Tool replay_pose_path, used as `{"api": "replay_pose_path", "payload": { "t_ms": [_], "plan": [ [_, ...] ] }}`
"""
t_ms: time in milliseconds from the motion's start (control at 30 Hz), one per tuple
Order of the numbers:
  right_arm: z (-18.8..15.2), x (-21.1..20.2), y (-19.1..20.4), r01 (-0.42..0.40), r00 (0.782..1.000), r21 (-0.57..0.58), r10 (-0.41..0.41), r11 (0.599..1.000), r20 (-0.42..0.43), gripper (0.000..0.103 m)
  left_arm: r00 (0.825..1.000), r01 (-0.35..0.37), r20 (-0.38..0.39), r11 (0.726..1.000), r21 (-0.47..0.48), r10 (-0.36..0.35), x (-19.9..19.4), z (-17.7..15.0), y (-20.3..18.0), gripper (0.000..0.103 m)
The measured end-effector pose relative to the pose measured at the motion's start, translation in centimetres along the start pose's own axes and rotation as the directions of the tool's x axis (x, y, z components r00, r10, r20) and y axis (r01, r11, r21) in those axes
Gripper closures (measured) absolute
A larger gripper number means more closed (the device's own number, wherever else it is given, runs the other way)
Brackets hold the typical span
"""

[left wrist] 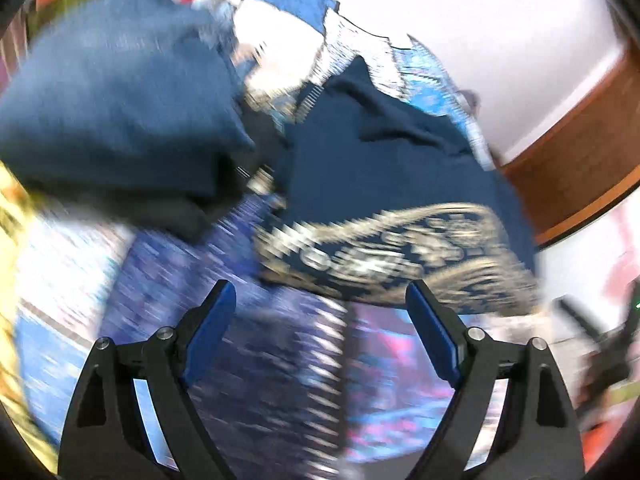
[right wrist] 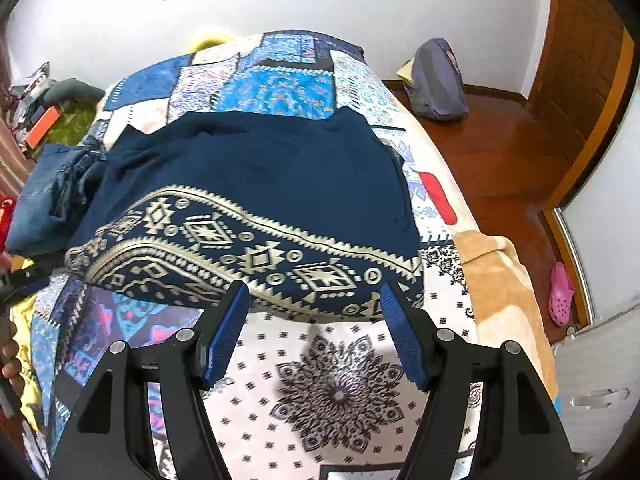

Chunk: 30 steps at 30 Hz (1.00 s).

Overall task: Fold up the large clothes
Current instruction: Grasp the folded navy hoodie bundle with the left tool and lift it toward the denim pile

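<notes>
A navy garment [right wrist: 256,176] with a cream geometric border lies folded flat on the patchwork bedspread [right wrist: 280,80]. My right gripper [right wrist: 313,286] hovers over the garment's near patterned edge. It is open, with nothing between its blue pads. The left wrist view is smeared by motion. There the same garment [left wrist: 380,160] lies ahead and to the right. My left gripper [left wrist: 319,285] stands wide open and empty above the bedspread [left wrist: 248,340], just short of the patterned hem.
Folded blue jeans [right wrist: 36,200] lie against the garment's left side and loom large in the left wrist view as a denim pile [left wrist: 112,100]. A tan blanket [right wrist: 492,272] hangs off the bed's right edge. A grey backpack [right wrist: 438,80] and a pink shoe [right wrist: 560,294] sit on the wooden floor.
</notes>
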State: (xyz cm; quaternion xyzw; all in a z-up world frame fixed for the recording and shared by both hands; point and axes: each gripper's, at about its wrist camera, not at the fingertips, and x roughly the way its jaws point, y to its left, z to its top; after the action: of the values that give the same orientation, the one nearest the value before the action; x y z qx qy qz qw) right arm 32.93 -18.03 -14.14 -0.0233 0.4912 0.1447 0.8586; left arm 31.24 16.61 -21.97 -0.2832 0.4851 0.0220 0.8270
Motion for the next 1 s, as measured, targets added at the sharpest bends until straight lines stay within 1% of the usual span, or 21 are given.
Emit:
{"api": "replay_pose_path", "payload": {
  "t_ms": [33, 67, 100, 167, 200, 267, 367, 467, 567, 600, 667, 700, 767, 833, 867, 900, 933, 967, 1000],
  "plan": [
    [0.0, -0.1, 0.3, -0.006, 1.0, -0.005, 0.006, 1.0, 0.002, 0.039, 0.997, 0.067, -0.022, 0.996, -0.05, -0.068, 0.3, -0.2, 0.2, 0.016],
    [-0.1, -0.1, 0.5, -0.012, 1.0, -0.01, 0.012, 1.0, 0.002, 0.039, 0.99, 0.131, -0.042, 0.986, -0.101, -0.136, 0.8, -0.4, 0.4, 0.016],
    [-0.1, -0.1, 0.7, -0.016, 1.0, -0.013, 0.016, 1.0, 0.002, 0.039, 0.981, 0.176, -0.056, 0.974, -0.144, -0.186, 1.4, -0.5, 0.7, 0.016],
    [-0.1, 0.1, 1.2, -0.026, 1.0, -0.023, 0.026, 0.999, 0.001, 0.039, 0.97, 0.215, -0.072, 0.956, -0.201, -0.233, 2.7, -0.8, 1.0, 0.016],
    [-0.3, 0.0, 1.3, -0.028, 1.0, -0.027, 0.028, 0.999, 0.001, 0.039, 0.967, 0.219, -0.083, 0.949, -0.226, -0.243, 3.5, -0.9, 1.2, 0.017],
    [-0.2, 0.2, 1.7, -0.033, 0.999, -0.031, 0.033, 0.999, 0.003, 0.039, 0.966, 0.218, -0.079, 0.942, -0.254, -0.245, 4.6, -1.1, 1.2, 0.017],
    [-0.1, 0.4, 2.4, -0.039, 0.999, -0.041, 0.039, 0.998, 0.002, 0.039, 0.966, 0.241, -0.025, 0.929, -0.281, -0.258, 5.3, -1.1, 1.4, 0.017],
    [0.3, 0.4, 3.3, -0.058, 0.998, -0.05, 0.059, 0.997, 0.008, 0.039, 0.956, 0.281, 0.012, 0.907, -0.312, -0.292, 6.6, -0.4, 1.3, 0.017],
    [1.0, 0.4, 4.0, -0.078, 0.996, -0.053, 0.08, 0.996, 0.032, 0.039, 0.949, 0.31, 0.05, 0.891, -0.333, -0.312, 8.0, 0.6, 1.1, 0.01],
    [1.1, 0.5, 4.2, -0.085, 0.996, -0.051, 0.087, 0.995, 0.037, 0.039, 0.949, 0.312, 0.066, 0.889, -0.335, -0.308, 8.2, 0.9, 1.0, 0.01],
    [1.6, 0.8, 4.6, -0.099, 0.994, -0.043, 0.1, 0.994, 0.039, 0.039, 0.954, 0.3, 0.093, 0.895, -0.33, -0.285, 8.7, 1.4, 0.5, 0.01],
    [1.8, 1.0, 4.8, -0.104, 0.994, -0.04, 0.105, 0.994, 0.038, 0.039, 0.959, 0.283, 0.105, 0.903, -0.323, -0.263, 9.1, 1.7, 0.2, 0.011],
    [2.1, 1.6, 5.0, -0.103, 0.994, -0.031, 0.104, 0.994, 0.032, 0.039, 0.969, 0.245, 0.107, 0.914, -0.322, -0.222, 10.1, 2.5, -0.4, 0.012],
    [2.2, 2.3, 5.2, -0.103, 0.994, -0.026, 0.103, 0.994, 0.018, 0.039, 0.974, 0.218, 0.129, 0.924, -0.313, -0.186, 10.0, 3.3, -0.7, 0.012],
    [2.2, 2.5, 5.2, -0.1, 0.995, -0.024, 0.1, 0.995, 0.009, 0.039, 0.979, 0.186, 0.136, 0.939, -0.29, -0.152, 10.2, 3.8, -1.3, 0.017],
    [2.1, 3.0, 5.2, -0.096, 0.995, -0.019, 0.096, 0.995, -0.007, 0.039, 0.985, 0.138, 0.137, 0.954, -0.267, -0.104, 10.4, 4.2, -1.8, 0.029],
    [2.1, 3.3, 5.1, -0.095, 0.995, -0.013, 0.094, 0.995, -0.019, 0.039, 0.989, 0.094, 0.136, 0.964, -0.247, -0.062, 10.5, 4.4, -2.3, 0.037],
    [2.0, 3.5, 5.1, -0.091, 0.995, -0.007, 0.091, 0.996, -0.032, 0.039, 0.991, 0.054, 0.134, 0.973, -0.223, -0.024, 10.6, 4.7, -2.8, 0.058],
    [2.0, 3.6, 5.0, -0.088, 0.995, -0.001, 0.088, 0.996, -0.042, 0.039, 0.992, 0.024, 0.128, 0.98, -0.197, 0.001, 10.7, 4.9, -3.4, 0.073]
  ]
}}
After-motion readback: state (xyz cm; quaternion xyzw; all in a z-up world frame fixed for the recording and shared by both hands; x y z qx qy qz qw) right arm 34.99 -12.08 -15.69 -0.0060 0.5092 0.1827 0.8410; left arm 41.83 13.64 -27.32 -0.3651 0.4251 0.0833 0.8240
